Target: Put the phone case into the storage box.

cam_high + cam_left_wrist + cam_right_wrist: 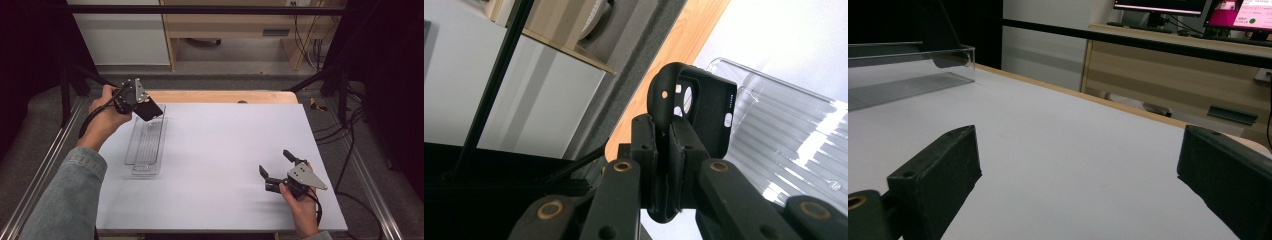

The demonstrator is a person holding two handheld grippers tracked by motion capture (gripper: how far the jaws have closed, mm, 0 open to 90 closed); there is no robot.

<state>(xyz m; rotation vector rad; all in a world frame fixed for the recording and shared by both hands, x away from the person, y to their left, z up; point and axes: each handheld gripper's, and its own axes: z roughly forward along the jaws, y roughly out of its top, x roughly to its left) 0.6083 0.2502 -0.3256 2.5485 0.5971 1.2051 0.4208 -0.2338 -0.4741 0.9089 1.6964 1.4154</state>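
Left gripper view, left tool [663, 150] clamped on matte black phone case [704, 112], camera cutouts, seemingly soft; right tool [1078, 170] wide open, empty

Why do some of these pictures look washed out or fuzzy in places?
In the left gripper view, glare whitens the table and streaks the clear tray, leaving the black phone case dark. In the right gripper view, the nearby claw looks soft. The high view is evenly lit, with black corners.

From my remote station I saw that the table [225, 165] had a white top with a wooden strip along its far edge. A clear plastic tray [145, 150] lay directly on it, lengthwise near the left edge.
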